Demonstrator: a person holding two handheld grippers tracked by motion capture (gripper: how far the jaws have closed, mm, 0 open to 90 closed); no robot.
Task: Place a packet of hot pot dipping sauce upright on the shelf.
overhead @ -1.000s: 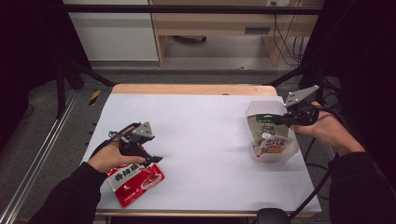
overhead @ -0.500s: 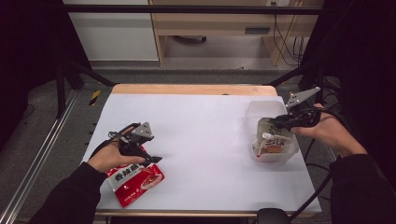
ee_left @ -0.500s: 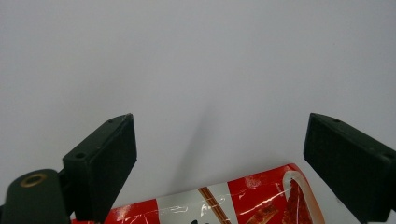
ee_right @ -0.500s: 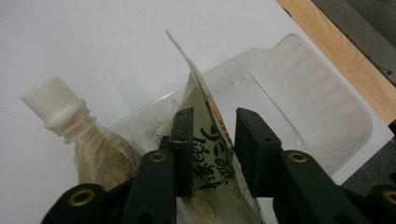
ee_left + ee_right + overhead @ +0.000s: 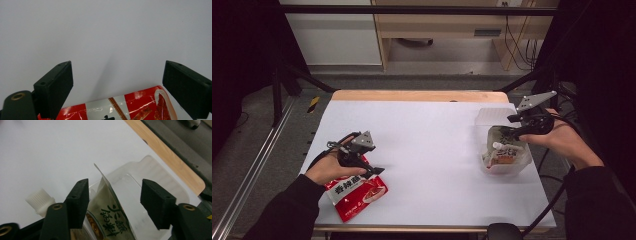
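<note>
Resting near the front left corner of the white table (image 5: 427,145), the left gripper (image 5: 371,171) is hovering just over the far edge of a red snack packet (image 5: 357,195) that is lying flat on the surface. Its fingers (image 5: 53,87) are standing spread wide apart in the left gripper view, with nothing between them but bare table and the top edge of the red packet showing below. Across the table, near the right edge, the right gripper (image 5: 512,131) is being held by the person's right hand (image 5: 562,142) over a clear plastic container (image 5: 507,167). A spouted pouch (image 5: 501,150) with a white screw cap (image 5: 40,200) is sitting inside that container, leaning against its wall. In the right gripper view the fingers (image 5: 78,202) are released and parted, straddling the pouch's upper corner; the left one is close against the pouch and the other is well clear of it. A strip of bare wood (image 5: 419,95) is showing along the table's far edge.
</note>
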